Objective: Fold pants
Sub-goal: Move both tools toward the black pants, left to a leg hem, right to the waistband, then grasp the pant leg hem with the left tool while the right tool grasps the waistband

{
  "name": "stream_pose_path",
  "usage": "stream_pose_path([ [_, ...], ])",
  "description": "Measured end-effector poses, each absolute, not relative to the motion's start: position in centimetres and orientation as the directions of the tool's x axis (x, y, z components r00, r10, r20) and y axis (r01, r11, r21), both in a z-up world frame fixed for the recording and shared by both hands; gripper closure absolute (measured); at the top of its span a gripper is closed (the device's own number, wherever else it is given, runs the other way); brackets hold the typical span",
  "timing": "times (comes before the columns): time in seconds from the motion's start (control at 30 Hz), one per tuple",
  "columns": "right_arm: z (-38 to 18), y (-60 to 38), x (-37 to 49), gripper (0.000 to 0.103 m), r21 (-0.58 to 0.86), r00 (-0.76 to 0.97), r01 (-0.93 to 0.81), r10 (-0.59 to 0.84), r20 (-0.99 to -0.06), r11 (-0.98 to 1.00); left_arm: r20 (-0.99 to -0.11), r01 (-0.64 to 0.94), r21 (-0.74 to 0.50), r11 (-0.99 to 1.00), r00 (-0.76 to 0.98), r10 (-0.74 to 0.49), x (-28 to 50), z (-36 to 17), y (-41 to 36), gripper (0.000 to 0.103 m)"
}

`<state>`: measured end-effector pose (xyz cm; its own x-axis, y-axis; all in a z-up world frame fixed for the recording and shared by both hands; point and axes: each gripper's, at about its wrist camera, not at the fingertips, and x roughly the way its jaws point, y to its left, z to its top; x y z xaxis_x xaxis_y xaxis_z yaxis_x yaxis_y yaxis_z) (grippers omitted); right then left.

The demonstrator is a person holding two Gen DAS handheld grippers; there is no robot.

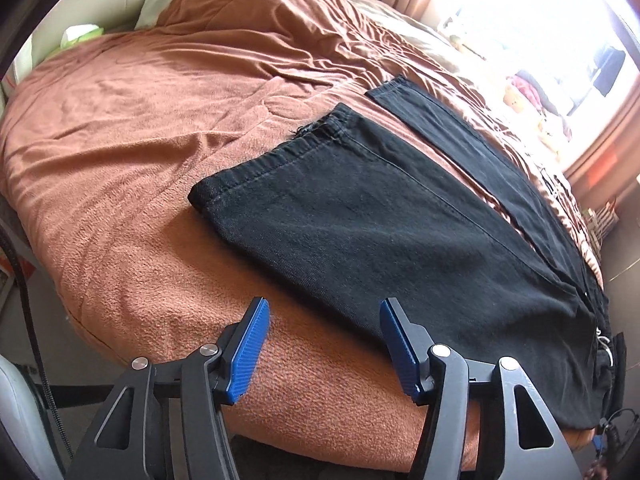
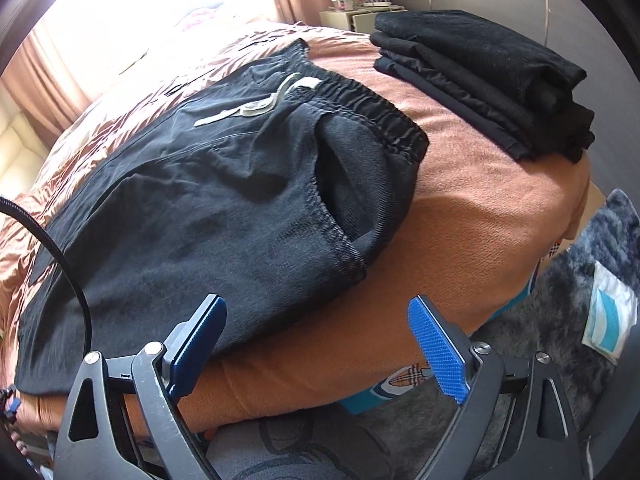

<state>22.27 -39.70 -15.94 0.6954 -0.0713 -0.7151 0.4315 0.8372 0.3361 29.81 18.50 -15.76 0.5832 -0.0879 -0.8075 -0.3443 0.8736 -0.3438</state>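
Left gripper: jaws part-open, nothing between the blue pads, hovering over the near edge of the bed just short of the pants' near leg. Right gripper: jaws wide, empty, poised at the same bed edge, its left pad just over the hip of the pants.

Pants: black, spread flat along the near side of the bed, legs parted, hems toward the left gripper, elastic waistband with pale drawstring toward the right gripper. Side pocket gapes open below the waistband.

Step, as judged: approach before the first fold; no cloth pinched yet. Next move likely calls for each gripper to descend onto the near outer seam, one at leg, one at hip, pinch a single layer clear of the blanket, then carry the near leg over onto the far one.

Blanket: rust-brown, fleecy, wrinkled beyond the pants; soft enough to be caught in a pinch.

Folded stack: dark garments, beyond the waistband, apart from the pants.

Rug: grey, shaggy, on the floor beside the bed.

Window: bright, curtained, beyond the bed's far side.
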Motion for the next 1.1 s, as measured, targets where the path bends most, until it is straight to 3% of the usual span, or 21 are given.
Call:
stream_pose_path([
  [0.17,-16.6,-41.2,23.0,0.013,0.383,0.711,0.437,-0.053,-0.701,0.814,-0.813,-0.389,-0.371,0.843,0.576,-0.092,31.5,-16.9,20.2,0.061],
  [0.33,-17.6,-43.1,23.8,0.024,0.453,0.730,0.440,-0.015,-0.683,0.775,-0.809,-0.428,-0.383,0.818,0.583,-0.074,32.5,-17.2,21.6,0.075],
  [0.4,-17.8,-43.8,24.2,0.024,0.472,0.740,0.436,-0.007,-0.672,0.766,-0.810,-0.436,-0.370,0.820,0.584,-0.055,32.8,-17.0,21.7,0.085],
  [0.5,-18.1,-45.1,24.8,0.025,0.497,0.753,0.436,-0.001,-0.658,0.750,-0.801,-0.439,-0.368,0.820,0.597,-0.040,33.0,-16.6,21.8,0.093],
  [0.63,-18.5,-47.1,25.4,0.025,0.543,0.776,0.435,0.007,-0.631,0.718,-0.783,-0.436,-0.375,0.818,0.622,-0.028,33.0,-15.8,21.8,0.099],
  [0.93,-21.5,-51.3,26.7,0.025,0.773,0.856,0.328,0.176,-0.487,0.544,-0.727,-0.439,-0.372,0.818,0.685,0.038,32.2,-12.8,21.6,0.101],
  [0.97,-21.9,-51.6,26.8,0.028,0.785,0.856,0.319,0.194,-0.479,0.532,-0.722,-0.439,-0.371,0.818,0.690,0.043,32.2,-12.5,21.6,0.101],
  [1.0,-22.2,-51.7,27.0,0.046,0.798,0.858,0.300,0.217,-0.465,0.523,-0.721,-0.436,-0.370,0.820,0.692,0.043,32.2,-12.3,21.6,0.101],
  [1.03,-22.4,-51.9,27.3,0.072,0.813,0.858,0.281,0.245,-0.451,0.510,-0.721,-0.434,-0.366,0.823,0.691,0.043,32.4,-12.1,21.6,0.101],
  [1.1,-22.0,-52.5,27.0,0.094,0.811,0.866,0.284,0.227,-0.446,0.511,-0.722,-0.428,-0.360,0.829,0.691,0.043,32.7,-11.8,21.5,0.101],
])
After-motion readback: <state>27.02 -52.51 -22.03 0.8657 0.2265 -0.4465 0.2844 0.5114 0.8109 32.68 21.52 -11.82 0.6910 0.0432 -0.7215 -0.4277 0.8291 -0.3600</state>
